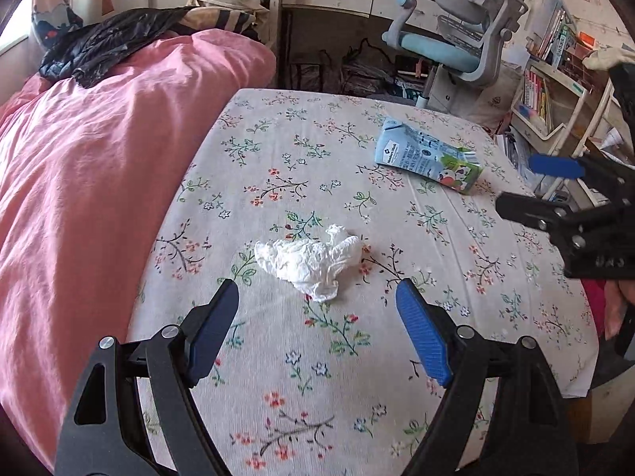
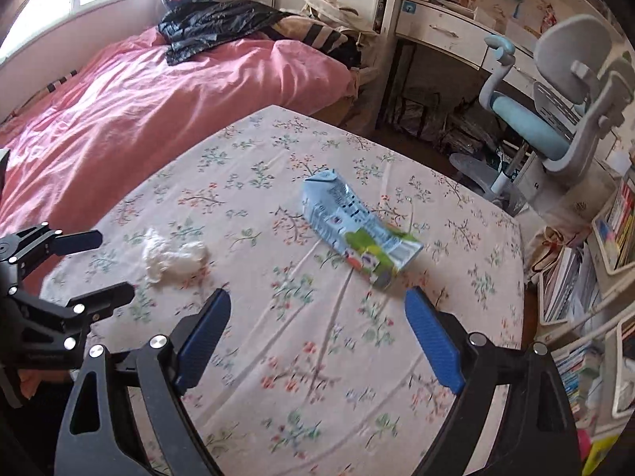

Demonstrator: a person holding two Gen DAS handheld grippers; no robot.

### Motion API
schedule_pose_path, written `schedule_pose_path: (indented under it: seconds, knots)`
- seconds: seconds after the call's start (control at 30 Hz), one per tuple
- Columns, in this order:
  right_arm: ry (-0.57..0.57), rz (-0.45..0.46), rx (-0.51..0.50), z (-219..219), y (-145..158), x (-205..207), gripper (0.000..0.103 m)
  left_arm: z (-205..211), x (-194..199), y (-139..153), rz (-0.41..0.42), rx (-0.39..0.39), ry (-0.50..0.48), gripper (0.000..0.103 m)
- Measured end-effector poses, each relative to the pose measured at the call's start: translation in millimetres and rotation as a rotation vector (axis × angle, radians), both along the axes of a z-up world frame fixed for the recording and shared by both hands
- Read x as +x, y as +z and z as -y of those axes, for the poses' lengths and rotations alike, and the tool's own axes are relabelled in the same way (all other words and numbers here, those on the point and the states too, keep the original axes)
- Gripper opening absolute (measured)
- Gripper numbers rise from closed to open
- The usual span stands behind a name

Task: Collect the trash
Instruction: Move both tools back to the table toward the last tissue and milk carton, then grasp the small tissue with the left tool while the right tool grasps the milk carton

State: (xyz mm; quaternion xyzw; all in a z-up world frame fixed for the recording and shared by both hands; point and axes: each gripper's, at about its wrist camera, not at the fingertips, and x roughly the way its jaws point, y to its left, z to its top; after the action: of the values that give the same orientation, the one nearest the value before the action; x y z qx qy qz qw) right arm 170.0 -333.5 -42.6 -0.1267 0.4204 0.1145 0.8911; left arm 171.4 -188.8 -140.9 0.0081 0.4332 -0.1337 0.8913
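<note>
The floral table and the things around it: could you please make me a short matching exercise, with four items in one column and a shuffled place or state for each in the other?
Items
1. crumpled tissue
2. drink carton
3. black jacket
4. desk chair

Places or states
A. on the pink bedding
B. lying flattened on the floral cloth, ahead of the right gripper
C. standing on the floor by the desk
D. just ahead of the left gripper, between its open fingers

Pairs: 1-D, 2-B, 3-A, 4-C
</note>
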Motion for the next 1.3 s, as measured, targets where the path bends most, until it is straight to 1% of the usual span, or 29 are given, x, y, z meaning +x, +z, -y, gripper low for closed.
schedule_pose_path:
  seconds: [0.1,0.2,0.27,0.33,0.43,0.47,0.5,0.53,0.57,0.6,0.63,0.67,0.77,0.8,0.87,0.9,0.93,0.97,1.03,1.07,1.1,1.13,1.17,1.23,1.27,1.3]
  knots:
    - [0.030,-0.035,-0.066,-8,-13,33,0.086,7,18,-6,-0.009,0.022,-0.031,0.078]
    - [0.057,-0.068,-0.121,-15,-26,58,0.086,12,34,-12,-0.026,0.034,-0.055,0.078]
    - [0.070,-0.078,-0.160,-18,-34,70,0.086,13,42,-17,-0.051,0.036,-0.047,0.078]
    - [0.077,-0.104,-0.178,-19,-42,80,0.086,15,49,-23,-0.084,0.029,-0.042,0.078]
    - [0.078,-0.139,-0.207,-17,-49,93,0.086,17,56,-28,-0.092,0.043,-0.033,0.078]
    - [0.074,-0.146,-0.202,-15,-49,95,0.082,18,57,-29,-0.094,0.042,-0.032,0.078]
    - [0.062,-0.144,-0.187,-11,-47,95,0.072,19,57,-29,-0.089,0.039,-0.030,0.077]
    - [0.048,-0.138,-0.173,-8,-45,95,0.067,19,57,-29,-0.084,0.031,-0.033,0.067]
    - [0.042,-0.140,-0.129,-2,-40,93,0.060,20,55,-29,-0.076,0.032,-0.037,0.048]
    - [0.034,-0.143,-0.088,3,-36,89,0.054,22,55,-28,-0.072,0.041,-0.047,0.038]
    - [0.025,-0.138,-0.073,5,-33,86,0.051,23,54,-28,-0.075,0.039,-0.057,0.023]
    - [0.019,-0.133,-0.063,7,-31,82,0.048,23,54,-28,-0.086,0.024,-0.067,0.014]
    - [-0.011,-0.138,0.009,19,-26,64,0.044,21,49,-25,-0.096,-0.022,-0.071,0.012]
    - [-0.028,-0.147,0.070,26,-22,55,0.042,19,47,-22,-0.098,-0.051,-0.071,0.012]
    - [-0.047,-0.156,0.150,34,-19,42,0.041,16,41,-14,-0.089,-0.091,-0.072,0.012]
    - [-0.048,-0.163,0.173,37,-18,31,0.041,14,36,-8,-0.077,-0.105,-0.072,0.012]
    - [-0.041,-0.185,0.177,35,-20,27,0.041,13,33,-4,-0.068,-0.115,-0.072,0.012]
    - [-0.030,-0.196,0.165,31,-22,23,0.042,13,29,0,-0.061,-0.127,-0.074,0.012]
    - [-0.018,-0.201,0.098,20,-24,18,0.043,13,24,5,-0.052,-0.140,-0.078,0.012]
    - [-0.007,-0.217,0.061,14,-26,19,0.047,14,21,7,-0.051,-0.142,-0.081,0.012]
    - [0.010,-0.235,0.008,4,-31,23,0.051,15,19,6,-0.055,-0.141,-0.084,0.012]
    - [0.029,-0.238,-0.068,-8,-37,26,0.051,17,17,6,-0.060,-0.141,-0.086,0.012]
    - [0.045,-0.233,-0.120,-18,-42,28,0.054,18,16,6,-0.065,-0.141,-0.089,0.012]
    - [0.055,-0.225,-0.170,-29,-49,31,0.054,19,14,5,-0.068,-0.137,-0.091,0.012]
    - [0.054,-0.214,-0.200,-33,-52,31,0.051,18,13,5,-0.070,-0.138,-0.091,0.012]
    - [0.058,-0.203,-0.218,-35,-54,32,0.051,17,13,5,-0.070,-0.141,-0.092,0.012]
